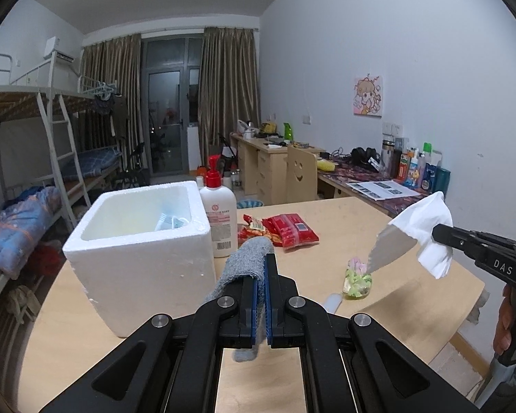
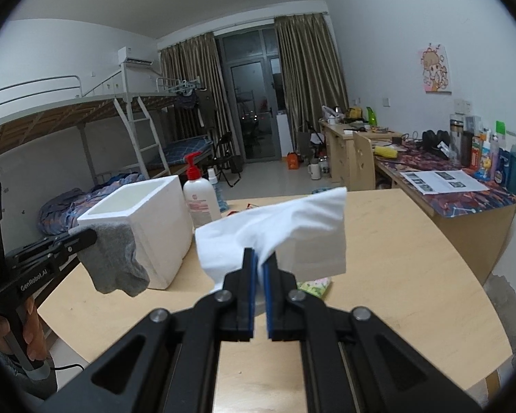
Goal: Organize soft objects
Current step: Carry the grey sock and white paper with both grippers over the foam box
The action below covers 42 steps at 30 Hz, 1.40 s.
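The left gripper (image 1: 264,268) clenches a grey sock (image 1: 244,265), held above the worktop (image 1: 395,309) just beside the white foam box (image 1: 141,261). The right gripper (image 2: 260,265) pinches a white tissue (image 2: 275,234) in its fingers, aloft over a green-patterned packet (image 1: 357,280).

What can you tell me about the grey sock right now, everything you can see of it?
The grey sock is a soft knit piece, plain mid-grey with a fuzzy, towel-like surface. The left gripper is shut on it, pinching it between the blue pads, so it hangs limp in the air: one end droops over the finger toward the white foam box, the other dangles below the jaws. From the right wrist view it hangs in front of the box's near corner, above the table. Whether it brushes the box cannot be told.
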Each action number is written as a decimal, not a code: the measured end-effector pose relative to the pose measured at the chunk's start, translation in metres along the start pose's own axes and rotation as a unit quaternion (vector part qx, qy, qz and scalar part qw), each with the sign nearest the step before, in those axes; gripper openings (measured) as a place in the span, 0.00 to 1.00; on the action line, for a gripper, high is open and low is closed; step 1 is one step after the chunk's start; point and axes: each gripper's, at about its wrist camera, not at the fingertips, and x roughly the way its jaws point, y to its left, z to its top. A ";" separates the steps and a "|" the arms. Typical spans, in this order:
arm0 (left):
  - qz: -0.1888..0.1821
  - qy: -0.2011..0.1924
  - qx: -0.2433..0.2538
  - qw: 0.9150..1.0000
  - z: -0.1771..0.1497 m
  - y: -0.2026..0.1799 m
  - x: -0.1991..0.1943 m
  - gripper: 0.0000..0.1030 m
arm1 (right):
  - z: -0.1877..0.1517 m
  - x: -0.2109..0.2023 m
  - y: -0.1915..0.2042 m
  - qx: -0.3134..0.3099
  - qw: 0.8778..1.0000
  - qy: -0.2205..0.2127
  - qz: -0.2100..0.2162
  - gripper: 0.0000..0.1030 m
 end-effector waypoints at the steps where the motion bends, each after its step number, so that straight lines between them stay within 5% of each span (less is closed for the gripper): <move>1: 0.001 -0.001 -0.001 1.000 0.001 0.001 -0.002 0.03 | 0.001 0.000 0.000 -0.001 1.000 0.000 0.002 0.06; 17: 0.073 -0.011 -0.019 0.997 0.000 0.030 -0.026 0.03 | 0.006 0.019 0.043 -0.034 0.996 0.001 0.084 0.07; 30: 0.177 -0.015 -0.062 0.982 -0.012 0.076 -0.064 0.03 | 0.018 0.046 0.106 -0.083 0.978 0.008 0.193 0.07; 42: 0.184 -0.019 -0.065 0.981 -0.008 0.087 -0.069 0.03 | 0.025 0.057 0.129 -0.103 0.971 0.015 0.217 0.07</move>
